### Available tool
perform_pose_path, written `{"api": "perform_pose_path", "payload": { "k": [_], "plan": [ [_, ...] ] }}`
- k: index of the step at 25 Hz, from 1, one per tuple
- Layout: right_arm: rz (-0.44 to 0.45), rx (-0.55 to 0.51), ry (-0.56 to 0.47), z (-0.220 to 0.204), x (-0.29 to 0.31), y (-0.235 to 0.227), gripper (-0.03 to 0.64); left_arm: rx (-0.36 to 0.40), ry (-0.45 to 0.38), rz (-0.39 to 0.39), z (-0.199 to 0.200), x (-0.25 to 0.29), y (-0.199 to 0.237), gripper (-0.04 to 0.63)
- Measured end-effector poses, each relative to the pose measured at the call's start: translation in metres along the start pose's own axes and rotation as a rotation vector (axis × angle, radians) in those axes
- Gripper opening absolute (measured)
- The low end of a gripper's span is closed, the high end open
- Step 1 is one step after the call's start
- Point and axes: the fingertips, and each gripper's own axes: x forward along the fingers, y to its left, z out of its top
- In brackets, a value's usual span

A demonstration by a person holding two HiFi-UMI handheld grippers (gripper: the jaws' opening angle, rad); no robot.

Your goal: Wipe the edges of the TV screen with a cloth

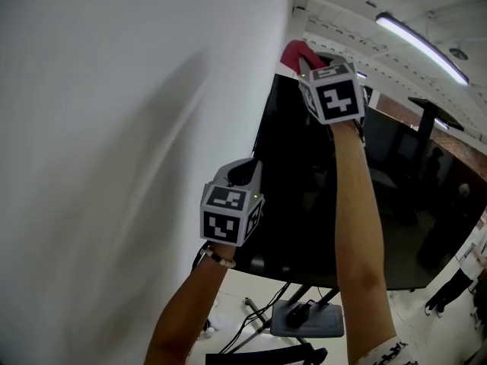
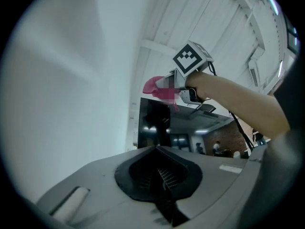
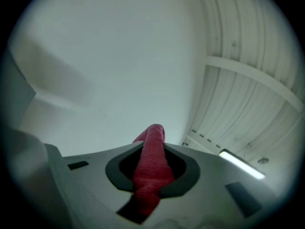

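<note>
A large black TV screen (image 1: 396, 204) stands on a stand beside a white wall; its top left corner (image 2: 143, 104) also shows in the left gripper view. My right gripper (image 1: 308, 65) is raised to that top left corner, shut on a red cloth (image 1: 298, 52) that sticks out past the jaws (image 3: 151, 161). From the left gripper view the cloth (image 2: 159, 87) looks pink, right at the corner. My left gripper (image 1: 242, 175) hangs lower, by the TV's left edge; its jaws are closed together with nothing between them (image 2: 159, 178).
The white wall (image 1: 114, 128) fills the left. A ceiling strip light (image 1: 422, 48) runs above. The TV stand base (image 1: 308, 319) and cables (image 1: 255, 322) lie on the floor below. People and a brick wall (image 2: 228, 142) are reflected in the screen.
</note>
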Motion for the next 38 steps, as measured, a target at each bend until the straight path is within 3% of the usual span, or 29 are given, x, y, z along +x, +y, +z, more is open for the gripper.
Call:
{"api": "perform_pose_path", "payload": {
  "k": [5, 15, 23, 32, 38],
  "plan": [
    [0.009, -0.304, 0.065, -0.015, 0.007, 0.014, 0.069, -0.007, -0.005, -0.025, -0.001, 0.008, -0.013, -0.014],
    [0.210, -0.495, 0.075, -0.016, 0.022, 0.060, 0.071, 0.034, -0.008, -0.047, 0.018, 0.022, -0.016, -0.014],
    [0.242, -0.538, 0.100, -0.022, 0.009, 0.049, 0.071, 0.038, -0.010, -0.066, 0.026, 0.023, -0.020, -0.014],
    [0.200, -0.534, 0.139, -0.071, -0.026, -0.005, 0.071, 0.017, -0.037, -0.148, 0.029, 0.050, -0.076, -0.013],
    [0.153, -0.503, 0.176, -0.118, -0.062, -0.065, 0.071, 0.026, -0.034, -0.213, 0.030, 0.079, -0.143, -0.013]
  ]
}}
